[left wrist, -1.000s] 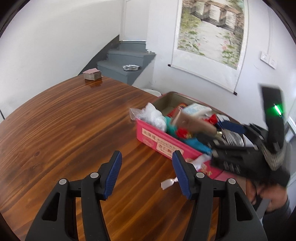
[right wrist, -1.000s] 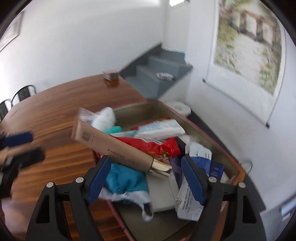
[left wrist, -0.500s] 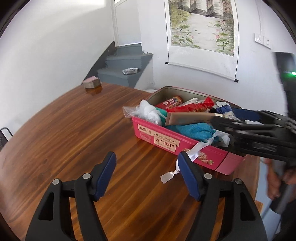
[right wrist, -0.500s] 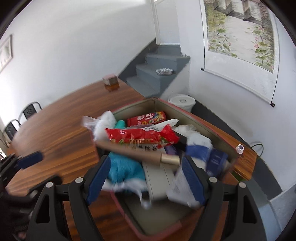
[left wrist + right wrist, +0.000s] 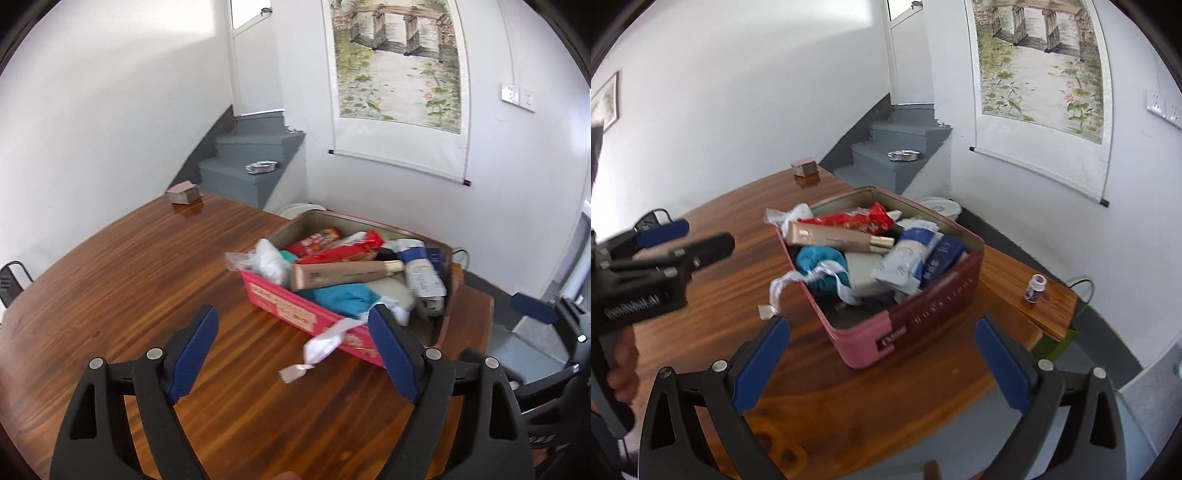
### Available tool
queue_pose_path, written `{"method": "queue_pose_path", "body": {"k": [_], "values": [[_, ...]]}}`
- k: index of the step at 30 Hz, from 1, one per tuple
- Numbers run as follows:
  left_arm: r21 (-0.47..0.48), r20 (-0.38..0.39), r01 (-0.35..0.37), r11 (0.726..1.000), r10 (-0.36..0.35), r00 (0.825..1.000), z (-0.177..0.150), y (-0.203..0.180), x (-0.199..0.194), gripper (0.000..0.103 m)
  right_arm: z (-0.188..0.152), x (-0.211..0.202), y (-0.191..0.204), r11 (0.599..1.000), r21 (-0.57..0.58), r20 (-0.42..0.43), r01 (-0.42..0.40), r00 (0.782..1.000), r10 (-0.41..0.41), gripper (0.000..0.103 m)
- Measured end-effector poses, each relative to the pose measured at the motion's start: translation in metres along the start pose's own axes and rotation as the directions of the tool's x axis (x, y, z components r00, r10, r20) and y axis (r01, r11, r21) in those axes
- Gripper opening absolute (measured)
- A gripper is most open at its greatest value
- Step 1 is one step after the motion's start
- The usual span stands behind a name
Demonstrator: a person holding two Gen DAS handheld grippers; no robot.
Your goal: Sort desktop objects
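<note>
on the table: a wooden table (image 5: 129,280) carries a pink tin box (image 5: 923,321) near its far right corner, heaped with small goods.
box contents: a tan cosmetic tube (image 5: 343,275) with a gold cap lies across the top; a red snack packet (image 5: 849,221) rests behind it; a teal cloth (image 5: 340,299) sits at the near end beside a grey flat case (image 5: 864,275); blue and white packets (image 5: 912,258) crowd the right side; a clear bag of white stuff (image 5: 266,260) hangs over the far left corner.
ribbon: a white ribbon (image 5: 321,345) trails from the teal cloth over the box's long wall and down onto the table.
left gripper: the left gripper (image 5: 295,354) hovers above bare wood just short of the box, its jaws opening wide; the ribbon's loose end shows in the gap, untouched by the blue pads (image 5: 192,354).
right gripper: the right gripper (image 5: 882,365) hangs off the box's short near end, its jaws opening wide, the box corner showing in the gap; neither pad touches it, nothing is gripped.
hand: a hand (image 5: 624,365) grips the left tool's handle at the left edge of the right wrist view.
elsewhere on the table: a small brown block (image 5: 183,194) stands at the far edge; a little purple-labelled bottle (image 5: 1034,288) stands upright near the right edge, well apart from the box.
background: grey stairs (image 5: 247,162) with a foil tray (image 5: 260,168) on one step; a scroll painting (image 5: 399,74) hangs on the white wall.
</note>
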State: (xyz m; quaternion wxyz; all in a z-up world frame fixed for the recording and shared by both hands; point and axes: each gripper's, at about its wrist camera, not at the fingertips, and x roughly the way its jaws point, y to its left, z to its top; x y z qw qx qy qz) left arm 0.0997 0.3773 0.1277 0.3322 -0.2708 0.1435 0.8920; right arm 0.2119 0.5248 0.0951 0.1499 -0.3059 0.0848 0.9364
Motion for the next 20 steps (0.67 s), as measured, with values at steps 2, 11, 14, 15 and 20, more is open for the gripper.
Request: {"method": "queue_pose_path", "body": {"k": [2, 11, 14, 15, 20], "values": [[-0.004, 0.000, 0.014, 1.000, -0.014, 1.000, 0.000, -0.003, -0.001, 0.086, -0.003, -0.002, -0.005, 1.000, 0.022, -0.003, -0.010, 1.000, 0.010, 0.101], [-0.008, -0.008, 0.006, 1.000, -0.006, 1.000, 0.002, -0.009, -0.003, 0.086, -0.012, -0.001, -0.006, 0.998, 0.047, -0.020, -0.043, 0.999, 0.044, 0.101], [-0.014, -0.009, 0.018, 1.000, -0.018, 1.000, 0.003, -0.009, -0.001, 0.086, -0.012, 0.001, -0.005, 0.998, 0.047, -0.019, -0.044, 0.999, 0.045, 0.101], [-0.012, -0.008, 0.018, 1.000, -0.018, 1.000, 0.003, -0.010, -0.001, 0.086, -0.012, 0.001, -0.005, 0.998, 0.047, -0.020, -0.044, 0.999, 0.045, 0.101], [0.003, -0.001, 0.010, 1.000, -0.010, 1.000, 0.002, -0.008, 0.001, 0.086, -0.010, 0.005, -0.003, 0.997, 0.060, -0.029, -0.049, 0.998, 0.051, 0.101]]}}
